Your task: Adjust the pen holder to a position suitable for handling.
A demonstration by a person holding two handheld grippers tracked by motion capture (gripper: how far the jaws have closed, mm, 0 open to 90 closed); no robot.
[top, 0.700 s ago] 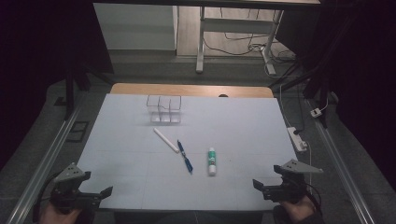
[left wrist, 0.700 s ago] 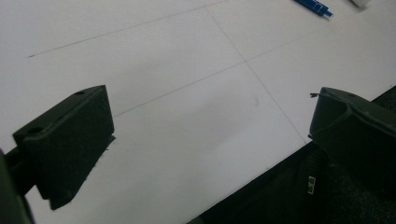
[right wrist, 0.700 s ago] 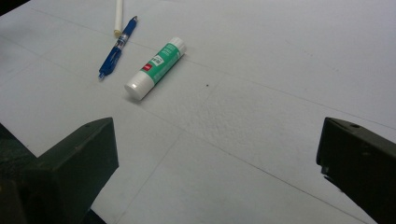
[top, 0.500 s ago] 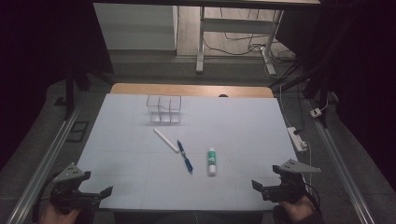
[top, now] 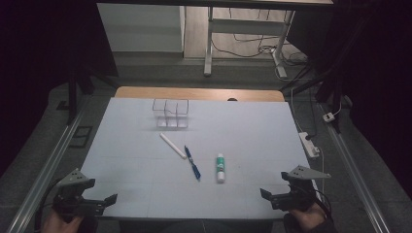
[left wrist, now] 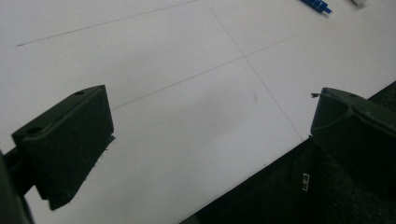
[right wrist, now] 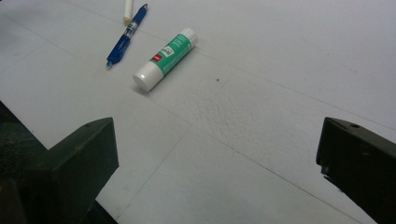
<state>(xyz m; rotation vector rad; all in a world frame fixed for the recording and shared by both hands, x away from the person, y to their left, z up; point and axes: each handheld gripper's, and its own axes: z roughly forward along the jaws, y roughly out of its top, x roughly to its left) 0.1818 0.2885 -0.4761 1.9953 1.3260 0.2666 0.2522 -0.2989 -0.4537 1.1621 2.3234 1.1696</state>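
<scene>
You held the right gripper (top: 270, 195) at the near right edge of the matte white table (top: 252, 131), its blocky black jaws wide apart and empty; the left gripper (top: 108, 200) sat at the near left corner, jaws likewise spread on nothing. Ahead lay a round glue stick (right wrist: 164, 58) — green label, white cap — just beside a slim blue pen (right wrist: 126, 36) and a white stick (top: 173, 145); farther back stood a clear three-cell holder (top: 170, 113).

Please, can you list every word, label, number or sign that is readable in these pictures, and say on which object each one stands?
No text can be read as it stands.
Glue stick: a green label with a small red mark and white print, too blurred to read.
Blue pen: no lettering visible.
Dark surface beside the table edge: a small white mark, too small to read.
White stick: plain.
</scene>
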